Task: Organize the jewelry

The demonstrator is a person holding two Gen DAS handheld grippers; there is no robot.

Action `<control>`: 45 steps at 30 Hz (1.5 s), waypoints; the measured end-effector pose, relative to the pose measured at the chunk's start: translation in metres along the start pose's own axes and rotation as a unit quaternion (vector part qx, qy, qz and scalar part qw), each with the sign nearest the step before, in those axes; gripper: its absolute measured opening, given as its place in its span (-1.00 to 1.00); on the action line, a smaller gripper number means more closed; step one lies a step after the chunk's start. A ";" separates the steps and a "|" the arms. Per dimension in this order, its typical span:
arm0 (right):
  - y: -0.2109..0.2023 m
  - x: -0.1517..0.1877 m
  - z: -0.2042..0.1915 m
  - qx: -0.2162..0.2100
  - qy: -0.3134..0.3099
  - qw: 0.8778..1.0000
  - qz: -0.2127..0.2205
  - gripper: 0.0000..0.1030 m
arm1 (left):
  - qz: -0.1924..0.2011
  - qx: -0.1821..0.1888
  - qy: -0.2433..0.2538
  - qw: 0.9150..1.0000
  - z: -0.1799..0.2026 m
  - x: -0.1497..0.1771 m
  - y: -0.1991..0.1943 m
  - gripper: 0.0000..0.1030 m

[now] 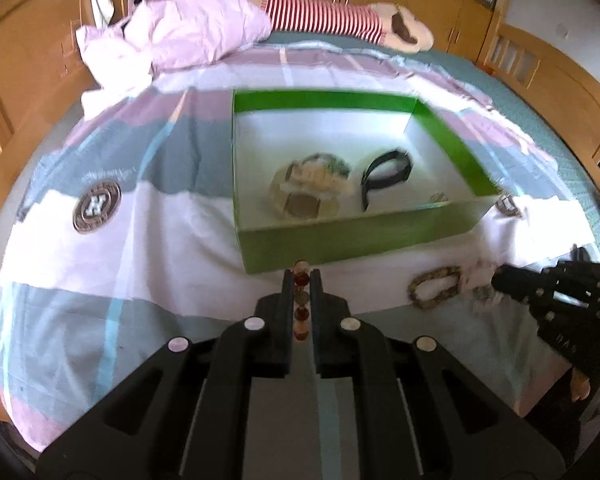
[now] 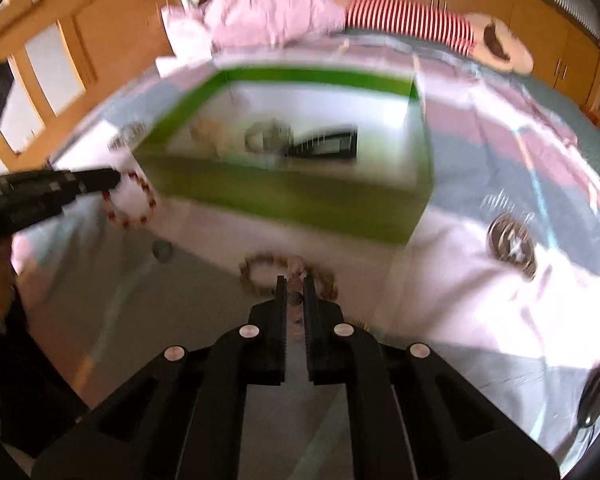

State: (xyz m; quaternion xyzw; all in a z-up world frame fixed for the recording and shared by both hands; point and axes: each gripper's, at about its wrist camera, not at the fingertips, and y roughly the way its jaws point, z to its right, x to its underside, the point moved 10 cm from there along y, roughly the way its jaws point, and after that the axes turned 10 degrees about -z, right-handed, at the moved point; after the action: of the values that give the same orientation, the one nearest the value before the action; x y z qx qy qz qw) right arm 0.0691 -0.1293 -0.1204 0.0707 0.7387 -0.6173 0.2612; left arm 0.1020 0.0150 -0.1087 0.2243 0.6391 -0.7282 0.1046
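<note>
One red-and-clear beaded bracelet (image 1: 301, 304) — pinched in left gripper (image 1: 301, 280).

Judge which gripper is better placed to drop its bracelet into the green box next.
Left, probably. The left gripper is shut on the red-beaded bracelet right at the near wall of the green box. The right gripper also pinches a pale bracelet, but looks farther from the box.
</note>
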 end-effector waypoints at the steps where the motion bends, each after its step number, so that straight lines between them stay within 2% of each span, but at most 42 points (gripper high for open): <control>1: -0.008 -0.006 0.001 0.000 0.001 1.000 0.012 -0.85 | 0.010 0.002 0.005 1.000 0.003 -0.004 -0.009 -0.84; 5: -0.037 -0.035 0.006 -0.002 0.009 0.998 0.056 -0.85 | 0.031 0.001 0.017 0.999 0.011 -0.018 -0.031 -0.84; 13: -0.059 -0.108 0.014 0.020 0.005 0.993 0.116 -0.85 | 0.074 -0.016 0.024 0.997 0.013 -0.088 -0.057 -0.84; 17: -0.028 -0.131 0.032 0.023 0.025 0.994 0.102 -0.85 | 0.082 -0.019 0.013 0.996 0.005 -0.124 -0.048 -0.84; 21: 0.027 -0.125 0.051 0.025 0.051 0.997 0.057 -0.85 | 0.052 -0.031 -0.003 0.998 -0.007 -0.137 -0.002 -0.84; 25: 0.068 -0.111 0.059 0.031 0.063 0.997 0.013 -0.84 | 0.013 -0.045 -0.002 0.999 -0.014 -0.133 0.050 -0.84; 26: 0.071 -0.108 0.059 0.033 0.066 0.997 0.008 -0.74 | 0.006 -0.050 0.001 0.999 -0.015 -0.132 0.059 -0.78; 27: 0.071 -0.106 0.059 0.030 0.067 0.997 0.007 -0.50 | -0.003 -0.059 0.004 0.998 -0.015 -0.131 0.067 -0.49; 28: 0.067 -0.105 0.057 0.027 0.069 0.997 0.010 -0.34 | -0.007 -0.070 0.004 0.997 -0.016 -0.128 0.069 -0.31; 29: 0.059 -0.103 0.056 0.021 0.072 0.997 0.016 -0.09 | -0.001 -0.079 0.003 0.997 -0.017 -0.126 0.065 -0.10; 31: 0.037 -0.097 0.048 0.012 0.067 0.997 0.029 -0.04 | 0.024 -0.088 0.003 0.996 -0.012 -0.119 0.043 -0.04; 34: 0.001 -0.079 0.036 0.009 0.047 0.998 0.047 0.06 | 0.064 -0.072 0.022 0.995 0.010 -0.088 -0.003 0.32; 35: -0.008 -0.070 0.033 0.009 0.045 0.998 0.051 0.19 | 0.073 -0.060 0.037 0.995 0.021 -0.071 -0.015 0.45; 37: -0.014 -0.051 0.032 0.012 0.049 0.997 0.050 0.30 | 0.076 -0.057 0.062 0.994 0.034 -0.046 -0.021 0.47; 39: -0.007 -0.021 0.036 0.019 0.061 0.998 0.030 0.36 | 0.068 -0.075 0.079 0.992 0.037 -0.024 -0.014 0.52; 42: 0.013 0.007 0.047 0.039 0.088 0.995 -0.015 0.36 | 0.014 -0.089 0.085 0.992 0.034 0.004 0.019 0.53; 45: 0.025 0.013 0.049 0.049 0.085 0.995 -0.032 0.36 | -0.020 -0.082 0.067 0.994 0.029 0.011 0.037 0.53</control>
State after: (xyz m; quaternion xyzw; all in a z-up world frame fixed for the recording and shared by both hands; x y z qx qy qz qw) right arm 0.0836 -0.1728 -0.1534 0.1119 0.7287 -0.6528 0.1742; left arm 0.1027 -0.0178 -0.1446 0.2503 0.7066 -0.6587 0.0649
